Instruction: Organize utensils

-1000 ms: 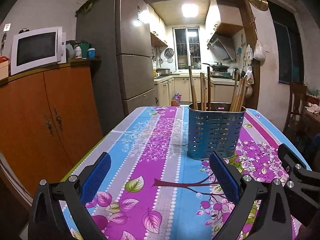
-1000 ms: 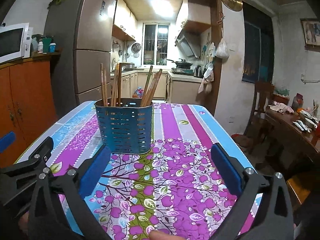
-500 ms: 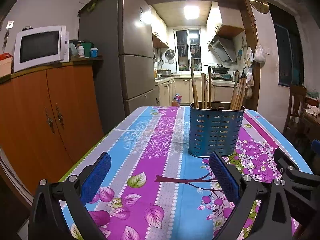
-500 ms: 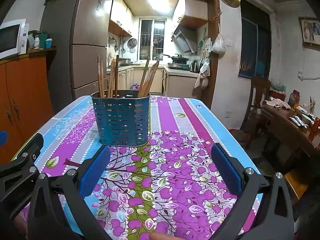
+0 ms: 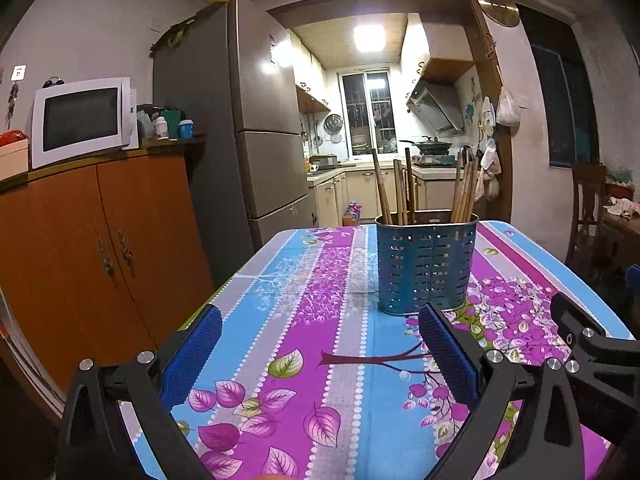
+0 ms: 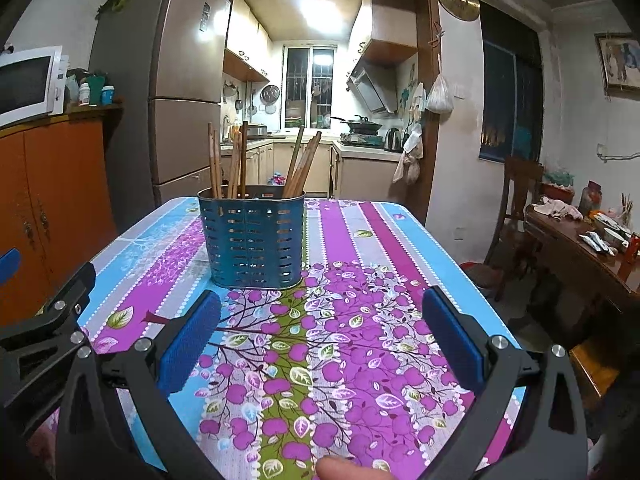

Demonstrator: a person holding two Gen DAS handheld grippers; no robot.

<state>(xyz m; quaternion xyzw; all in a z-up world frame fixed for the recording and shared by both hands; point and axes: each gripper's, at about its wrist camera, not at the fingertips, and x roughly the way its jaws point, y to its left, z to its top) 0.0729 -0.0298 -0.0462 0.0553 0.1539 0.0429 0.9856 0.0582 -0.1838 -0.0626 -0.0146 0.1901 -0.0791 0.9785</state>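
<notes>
We're at a table with a floral striped purple, blue and grey tablecloth (image 5: pixel 340 320), facing a lit kitchen doorway; grey tall fridge (image 5: pixel 256 128) and orange wooden cabinet (image 5: pixel 92 240) on the left, white microwave (image 5: pixel 80 120) on top of it. Left gripper (image 5: pixel 320 344) sits low over the near end of the cloth, levelled forward, jaws spread wide, nothing between the blue textured pads (image 5: pixel 192 356). Right gripper (image 6: pixel 320 328) is in the same pose alongside it, jaws also wide apart and empty; each gripper's black frame shows at the edge of the other's view. A fingertip (image 6: pixel 344 470) shows at the bottom edge of the right wrist view. The task's thing, a blue perforated metal utensil holder (image 5: pixel 426 264), stands upright on the cloth ahead of both grippers, well clear of the pads, roughly mid-table. It holds wooden chopsticks (image 5: pixel 400 188) in two bunches: one leaning at its left side, the other at its right (image 6: pixel 302 164). We can't tell whether a divider separates them. Right of the table: a dark wooden side table (image 6: pixel 588 248) with clutter.
</notes>
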